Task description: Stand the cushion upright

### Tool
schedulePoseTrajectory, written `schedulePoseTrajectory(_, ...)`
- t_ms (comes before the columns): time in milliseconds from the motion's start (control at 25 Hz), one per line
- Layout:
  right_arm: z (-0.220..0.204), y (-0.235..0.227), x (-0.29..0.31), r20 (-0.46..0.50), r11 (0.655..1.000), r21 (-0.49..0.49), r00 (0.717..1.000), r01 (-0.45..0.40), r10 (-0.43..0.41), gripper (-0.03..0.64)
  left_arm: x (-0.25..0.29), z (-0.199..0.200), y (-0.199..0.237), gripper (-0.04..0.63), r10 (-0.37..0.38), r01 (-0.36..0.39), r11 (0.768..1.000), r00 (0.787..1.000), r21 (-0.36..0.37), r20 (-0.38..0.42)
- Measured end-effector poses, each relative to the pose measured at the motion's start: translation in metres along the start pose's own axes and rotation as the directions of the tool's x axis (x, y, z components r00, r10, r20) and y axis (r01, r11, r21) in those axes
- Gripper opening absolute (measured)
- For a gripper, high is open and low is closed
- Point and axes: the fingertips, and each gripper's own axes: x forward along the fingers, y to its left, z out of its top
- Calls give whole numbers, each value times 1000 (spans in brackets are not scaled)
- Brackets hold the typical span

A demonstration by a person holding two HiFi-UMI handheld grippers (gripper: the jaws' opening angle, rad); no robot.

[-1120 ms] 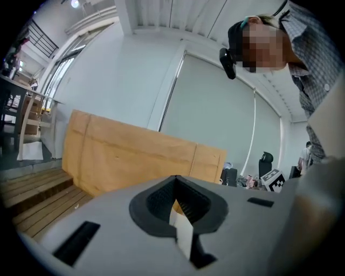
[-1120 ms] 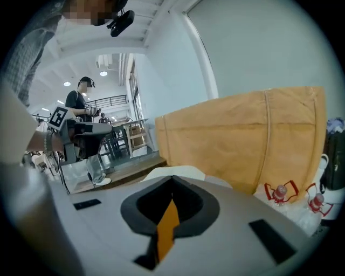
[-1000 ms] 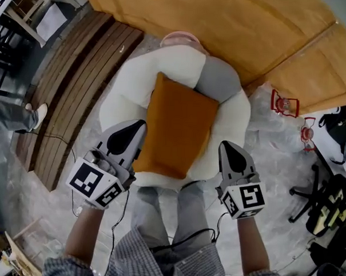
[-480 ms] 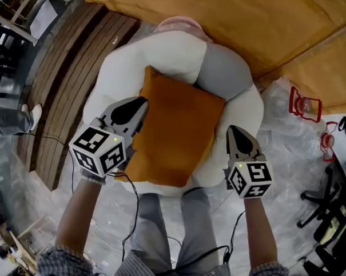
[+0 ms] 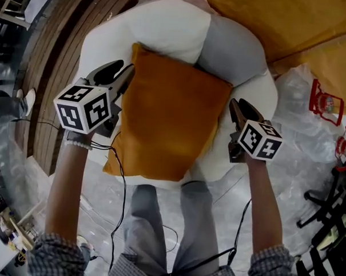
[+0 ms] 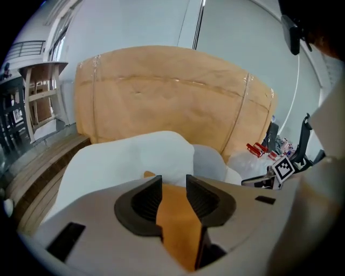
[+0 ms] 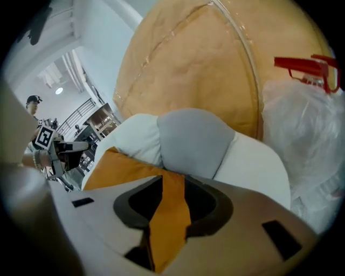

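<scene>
An orange cushion point(image 5: 168, 123) lies flat and a little askew on the seat of a round white and grey armchair point(image 5: 161, 25). My left gripper point(image 5: 119, 74) is at the cushion's left edge, and my right gripper point(image 5: 234, 106) is at its right edge. Both pairs of jaws have just been opening. In the left gripper view the left gripper point(image 6: 173, 183) stands open, with orange cushion point(image 6: 178, 221) fabric in the gap. In the right gripper view the right gripper point(image 7: 172, 183) is also open, with the cushion point(image 7: 110, 164) edge between its jaws. I see no pads pressing on it.
A big tan wrapped object point(image 5: 315, 26) stands behind the armchair. Wooden planks point(image 5: 56, 55) lie at the left. Crinkled plastic sheet and a red lantern point(image 5: 326, 104) are at the right, an office chair base point(image 5: 328, 198) beyond. The holder's legs point(image 5: 158, 220) and cables are below.
Both grippers came down and forward from in front of the armchair to the cushion's two side edges. Their jaws went from shut to open.
</scene>
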Motion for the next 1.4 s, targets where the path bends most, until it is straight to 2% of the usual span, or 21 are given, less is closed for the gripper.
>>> schedulePoseTrajectory(120, -14, -14, 24, -11, 994, 111, 1000, -7, 8, 134, 16, -4, 11, 130, 17, -17, 1000, 1000, -18, -7)
schedulePoseTrajectory(200, -23, -21, 38, -26, 988, 153, 1000, -7, 11, 160, 24, -5, 16, 132, 26, -26, 999, 1000, -34, 0)
schedulePoseTrajectory(480, -47, -46, 82, -88, 980, 199, 996, 25, -8, 203, 44, -28, 24, 151, 31, -33, 998, 999, -53, -45)
schedulePoseTrajectory(560, -55, -52, 89, -109, 980, 198, 994, 35, -14, 235, 49, -38, 24, 154, 27, -31, 998, 998, -63, -59)
schedulePoseTrajectory(680, -61, -49, 99, -110, 968, 249, 993, -10, 39, 255, 55, -42, 25, 153, 18, -24, 989, 999, -144, -41)
schedulePoseTrajectory(760, -62, -40, 102, -96, 946, 316, 989, -75, 111, 170, 58, -44, 25, 149, 22, -29, 980, 999, -199, -33)
schedulePoseTrajectory(800, -62, -36, 102, -92, 938, 335, 987, -92, 130, 136, 58, -45, 24, 143, 30, -37, 980, 999, -197, -37)
schedulePoseTrajectory(960, -61, -27, 94, -94, 961, 269, 991, -67, 96, 67, 56, -50, 23, 94, 54, -62, 990, 996, -125, -68)
schedulePoseTrajectory(1120, -57, -23, 76, -90, 968, 245, 993, -52, 76, 51, 49, -50, 19, 71, 88, -92, 995, 993, -48, -84)
schedulePoseTrajectory(1200, -56, -21, 66, -93, 970, 239, 994, -38, 62, 48, 44, -48, 13, 64, 82, -85, 996, 993, -26, -84)
schedulePoseTrajectory(1400, -48, -12, 29, -73, 966, 257, 997, -9, 28, 43, 20, -40, -4, 58, 37, -40, 997, 998, -63, -54)
